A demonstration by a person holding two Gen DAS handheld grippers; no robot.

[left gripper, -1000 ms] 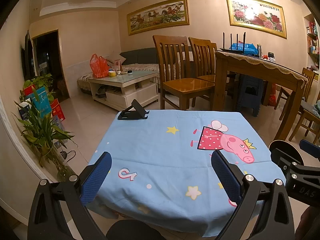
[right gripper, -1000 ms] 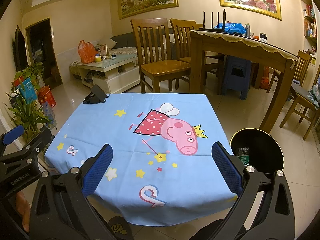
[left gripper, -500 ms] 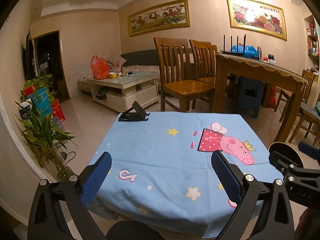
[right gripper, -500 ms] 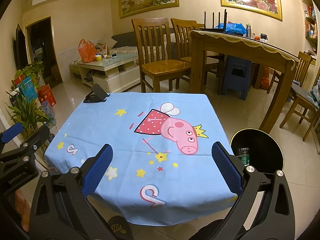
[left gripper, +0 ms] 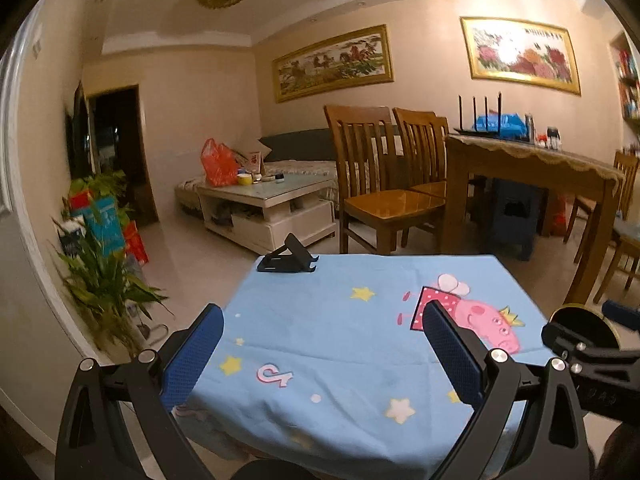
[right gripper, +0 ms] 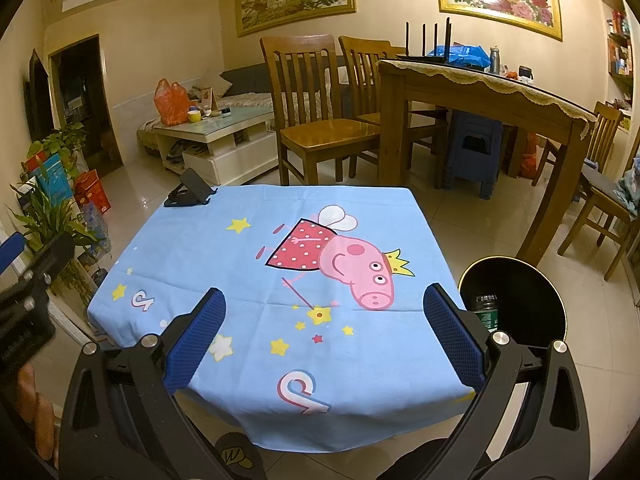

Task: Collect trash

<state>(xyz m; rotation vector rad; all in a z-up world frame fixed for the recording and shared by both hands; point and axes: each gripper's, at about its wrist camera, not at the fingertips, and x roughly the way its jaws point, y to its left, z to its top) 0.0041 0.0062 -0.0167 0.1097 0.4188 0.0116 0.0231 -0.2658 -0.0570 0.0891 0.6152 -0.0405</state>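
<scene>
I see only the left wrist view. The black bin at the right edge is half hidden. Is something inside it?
Observer: Yes. The right wrist view shows a green bottle inside the black bin.
Operator: Is trash left on the blue tablecloth?
Observer: None visible; only a black phone stand on the blue tablecloth, at its far left corner.
Operator: Does the right gripper hold something?
Observer: No. The right gripper has its jaws wide apart, empty.

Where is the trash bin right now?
In the right wrist view, the black bin stands on the floor, right of the blue-clothed table.
</scene>
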